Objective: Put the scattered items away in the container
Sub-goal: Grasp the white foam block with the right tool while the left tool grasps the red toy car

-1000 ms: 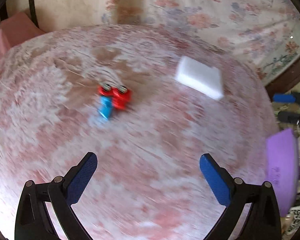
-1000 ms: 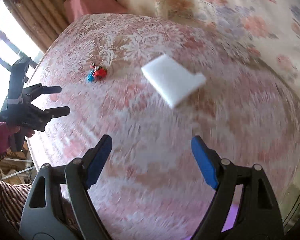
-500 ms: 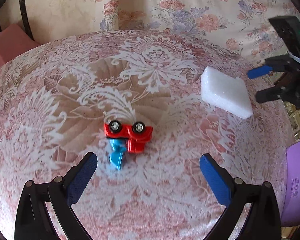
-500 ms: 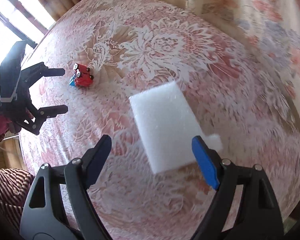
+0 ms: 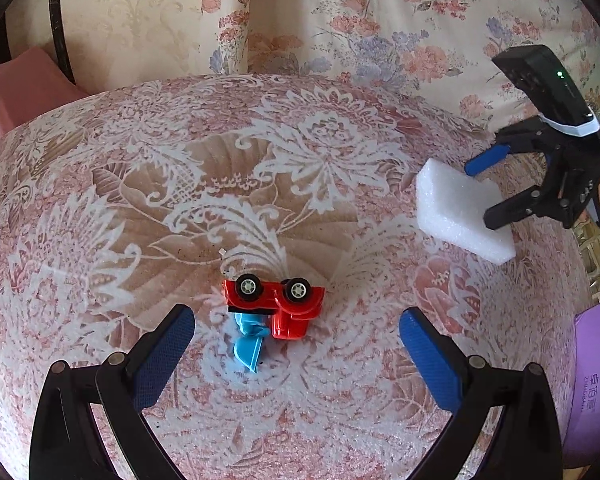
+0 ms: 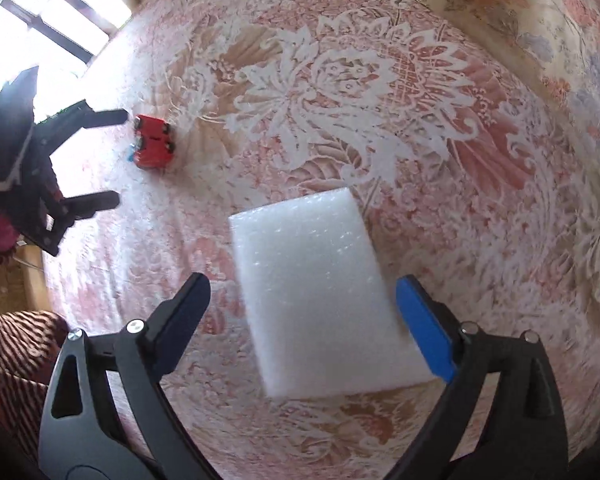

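A red toy truck with a blue scoop lies on its side on the pink lace tablecloth. My left gripper stands open just short of it, fingers to either side. A white foam block lies flat on the cloth, and my right gripper is open around its near half without pressing it. The left wrist view shows the foam block at the right with the right gripper over its far end. From the right wrist view the truck sits far left, in front of the left gripper.
A purple container shows at the right edge of the left wrist view, beyond the table's rim. Flowered curtains hang behind the table. A pink cushion sits at the far left. A striped sleeve is at lower left.
Both grippers have come forward. The truck now sits between the left fingers' tips, and the foam block has gone from ahead of the right gripper to between its open fingers.
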A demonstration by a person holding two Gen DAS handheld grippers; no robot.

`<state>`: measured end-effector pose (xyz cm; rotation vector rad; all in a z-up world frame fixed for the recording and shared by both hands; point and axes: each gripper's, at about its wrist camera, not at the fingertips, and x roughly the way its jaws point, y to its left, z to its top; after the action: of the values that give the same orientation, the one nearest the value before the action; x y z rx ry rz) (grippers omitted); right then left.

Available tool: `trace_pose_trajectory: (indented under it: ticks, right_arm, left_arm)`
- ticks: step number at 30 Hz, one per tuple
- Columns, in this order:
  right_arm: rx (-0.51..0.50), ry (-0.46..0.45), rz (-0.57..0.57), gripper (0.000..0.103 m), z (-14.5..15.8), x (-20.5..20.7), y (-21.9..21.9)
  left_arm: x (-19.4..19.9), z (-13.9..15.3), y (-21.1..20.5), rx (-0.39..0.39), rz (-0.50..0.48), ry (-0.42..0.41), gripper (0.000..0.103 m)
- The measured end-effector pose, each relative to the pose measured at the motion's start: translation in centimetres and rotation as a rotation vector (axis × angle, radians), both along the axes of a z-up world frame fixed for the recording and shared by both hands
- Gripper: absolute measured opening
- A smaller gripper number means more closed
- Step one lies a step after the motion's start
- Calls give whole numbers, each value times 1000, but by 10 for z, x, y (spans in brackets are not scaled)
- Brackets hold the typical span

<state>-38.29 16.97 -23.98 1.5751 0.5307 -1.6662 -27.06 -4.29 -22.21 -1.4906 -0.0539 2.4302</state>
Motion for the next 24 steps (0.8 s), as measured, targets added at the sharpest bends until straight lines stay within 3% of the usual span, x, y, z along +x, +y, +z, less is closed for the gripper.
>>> trace_pose_trajectory:
  ticks: [3, 9, 24]
  right_arm:
    - [-8, -17, 32, 103, 0, 2, -7]
    - [91, -15, 143, 103, -18, 24, -25]
    - [220, 93, 122, 103, -26, 41, -39]
  left_arm:
    - [2, -1, -1, -6, -5, 1, 103]
    - [4, -5, -2, -12, -7, -2, 103]
    - [-3, -14, -21, 19, -5, 20, 103]
